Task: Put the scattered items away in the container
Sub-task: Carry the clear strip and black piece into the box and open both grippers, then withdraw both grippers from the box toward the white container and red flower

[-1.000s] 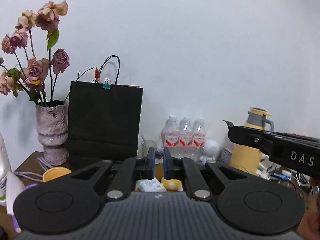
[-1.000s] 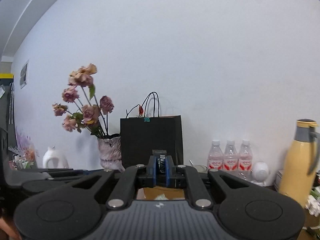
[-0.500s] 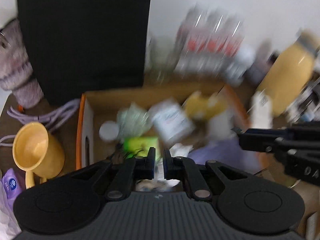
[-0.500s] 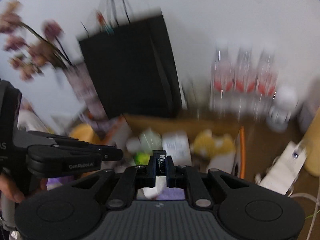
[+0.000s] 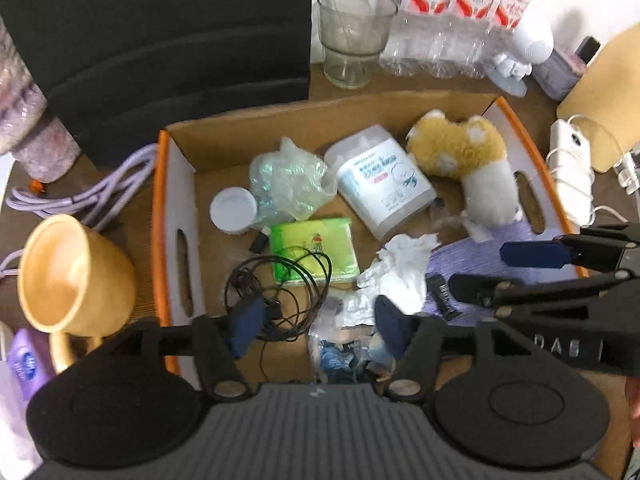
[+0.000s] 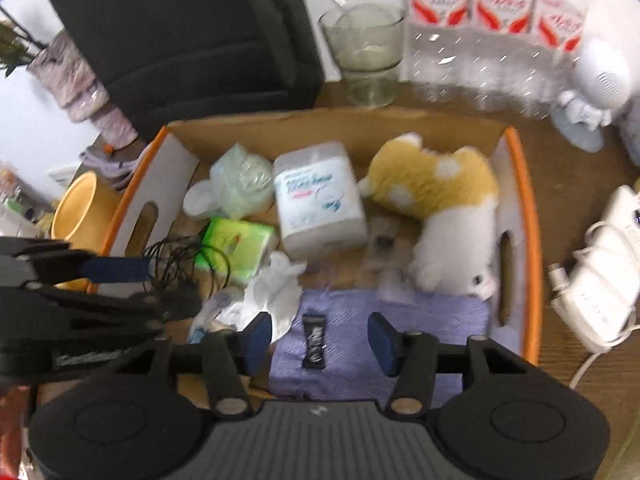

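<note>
An orange-rimmed cardboard box point(image 5: 162, 216) point(image 6: 520, 184) holds a plush toy point(image 5: 468, 160) point(image 6: 440, 196), a white wipes pack point(image 5: 384, 180) point(image 6: 316, 196), a green tissue pack point(image 5: 312, 248) point(image 6: 236, 244), a black cable point(image 5: 276, 292), crumpled tissue point(image 6: 276, 292) and a purple cloth point(image 6: 380, 320). A small black sachet point(image 6: 314, 340) point(image 5: 442, 294) lies on the cloth. My left gripper point(image 5: 318, 328) is open and empty over the box's front, above a clear packet point(image 5: 340, 344). My right gripper point(image 6: 316, 338) is open, its fingers either side of the sachet.
A yellow mug point(image 5: 68, 276) and purple cord point(image 5: 80, 196) lie left of the box. A black paper bag point(image 5: 160, 40), a glass point(image 5: 352, 36) and water bottles point(image 5: 452, 16) stand behind. A white charger point(image 6: 600, 292) lies to the right.
Both grippers have tilted down from facing the wall to over the box, and both have opened. The black sachet held in my right gripper now lies on the purple cloth.
</note>
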A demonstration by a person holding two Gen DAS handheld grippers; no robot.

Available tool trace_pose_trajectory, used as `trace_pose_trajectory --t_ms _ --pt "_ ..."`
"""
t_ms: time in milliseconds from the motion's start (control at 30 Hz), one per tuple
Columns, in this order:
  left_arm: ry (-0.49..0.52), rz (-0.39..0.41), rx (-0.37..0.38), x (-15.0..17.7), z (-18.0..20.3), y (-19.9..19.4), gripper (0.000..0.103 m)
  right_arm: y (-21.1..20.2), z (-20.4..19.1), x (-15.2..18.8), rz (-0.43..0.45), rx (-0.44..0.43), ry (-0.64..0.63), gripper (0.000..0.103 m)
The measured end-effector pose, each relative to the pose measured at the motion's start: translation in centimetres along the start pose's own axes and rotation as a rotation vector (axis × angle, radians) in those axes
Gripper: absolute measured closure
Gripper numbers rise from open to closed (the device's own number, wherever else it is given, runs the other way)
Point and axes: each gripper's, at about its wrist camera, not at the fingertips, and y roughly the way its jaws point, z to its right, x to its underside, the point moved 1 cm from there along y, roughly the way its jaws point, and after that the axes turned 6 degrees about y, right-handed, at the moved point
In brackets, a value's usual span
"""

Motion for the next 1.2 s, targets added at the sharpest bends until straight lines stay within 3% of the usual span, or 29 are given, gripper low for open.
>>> trace_pose_trajectory --t_ms 67,133,267,333,500,533,700,800,900,1033,1200 --pt "-0.014 0.023 -0.013 -0.4 -0.3 -1.7 0.018 -1.6 0.0 -0.6 0.013 0.021 0.006 0.044" --pt "-0.052 0.03 -0.019 -0.8 -0.6 -3.4 0.016 -3.2 0.0 -1.2 0.028 0.042 0.007 0.03" --pt "-0.108 0.103 -0.061 -1.3 -0.8 -7.1 0.0 -7.1 -0.4 -1.9 0.071 0.081 -0.006 0.023" --pt "-0.105 0.129 -0.074 -1.1 -0.6 -8.4 0.0 -8.8 -0.6 -2.0 0.093 0.093 -0.006 0.017" --pt "-0.122 0.217 -0.108 0.4 0.3 -10.0 0.0 -10.7 -1.1 -1.1 0.165 0.087 0.014 0.017" --pt "-0.128 0.273 -0.133 1.0 0.5 -10.3 0.0 -11.0 -1.4 -0.6 0.204 0.082 0.001 0.017" --pt "-0.137 0.697 -0.231 6.2 1.7 -10.8 0.0 -11.7 -2.3 3.5 0.541 0.056 -0.125 0.015" --pt "-0.155 0.859 -0.221 9.1 2.7 -10.1 0.0 -10.9 -1.6 6.4 0.71 0.04 -0.157 0.015" --pt "-0.18 0.894 -0.23 10.1 3.6 -9.0 0.0 -9.7 -0.9 8.0 0.777 0.011 -0.133 0.015" --pt "-0.158 0.886 -0.218 10.2 3.8 -8.6 0.0 -8.9 -0.7 8.4 0.788 0.008 -0.113 0.015" --pt "-0.14 0.896 -0.254 11.6 4.0 -8.6 0.0 -9.0 -0.9 9.3 0.799 0.028 -0.127 0.015"
